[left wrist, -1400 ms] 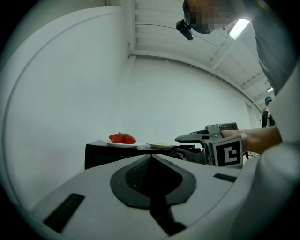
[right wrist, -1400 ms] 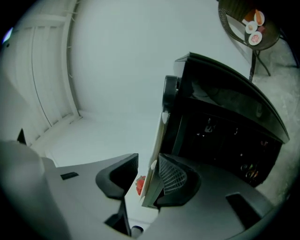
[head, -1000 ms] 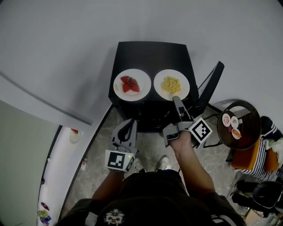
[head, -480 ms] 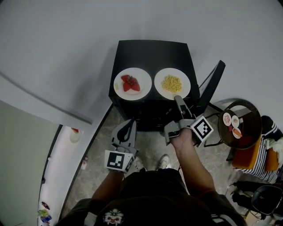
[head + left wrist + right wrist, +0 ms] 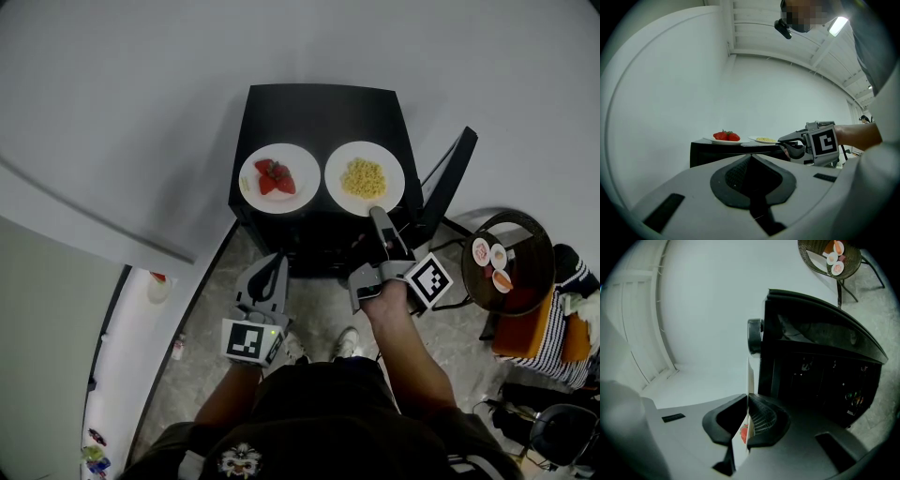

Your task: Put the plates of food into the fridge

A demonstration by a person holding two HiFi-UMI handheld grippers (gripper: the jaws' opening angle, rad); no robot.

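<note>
Two white plates sit on top of the black fridge [image 5: 319,112]: a strawberry plate [image 5: 305,169] on the left and a noodle plate [image 5: 336,183] on the right. My right gripper [image 5: 377,212] is rolled on its side at the noodle plate's near rim. Its jaws have just been closing, and the thin white rim [image 5: 751,376] is pinched between them [image 5: 749,401]. My left gripper [image 5: 277,261] hangs lower, in front of the fridge, shut and holding nothing. The left gripper view shows both plates [image 5: 724,139] [image 5: 764,139] and the right gripper [image 5: 780,142] beyond its own shut jaws [image 5: 752,157].
A black door panel [image 5: 450,183] stands out from the fridge's right side. Further right is a round dark side table [image 5: 525,281] with small dishes and a striped cloth on an orange seat [image 5: 562,328]. A white wall runs behind the fridge.
The right gripper's jaws have closed on the noodle plate's near rim. Both hands stay where they were, and the left gripper is unchanged.
</note>
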